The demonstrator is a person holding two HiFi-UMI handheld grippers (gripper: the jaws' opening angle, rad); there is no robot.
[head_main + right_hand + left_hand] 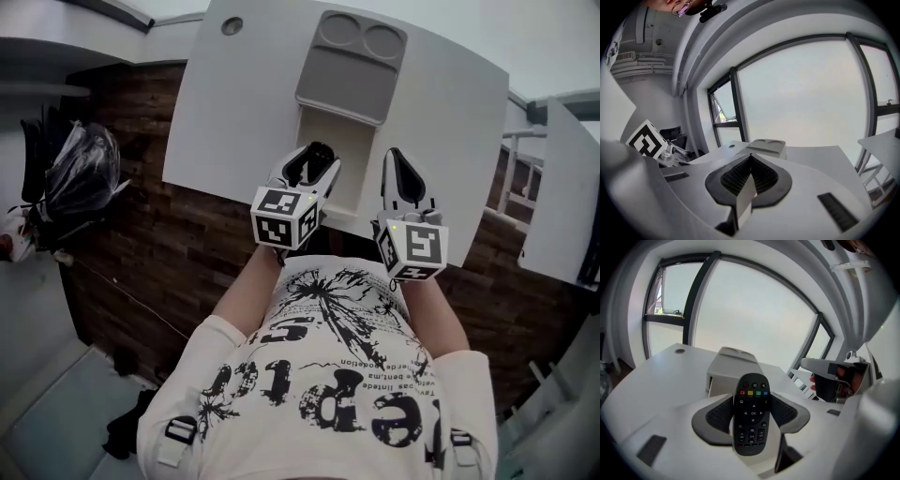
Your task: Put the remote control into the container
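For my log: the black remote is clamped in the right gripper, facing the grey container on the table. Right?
No: the left gripper clamps the remote control, as the left gripper view shows; the right gripper is shut, empty. The remote does face the grey container on the table.

The remote control [751,413] between the left gripper's [317,156] dark grey ribbed pads [719,416] is black, with a row of red, yellow, green and blue buttons. Ahead of it, the container [731,367] is pale grey and the table [661,371] white. The right gripper's [395,159] cube, like the left's, bears black-and-white square markers.
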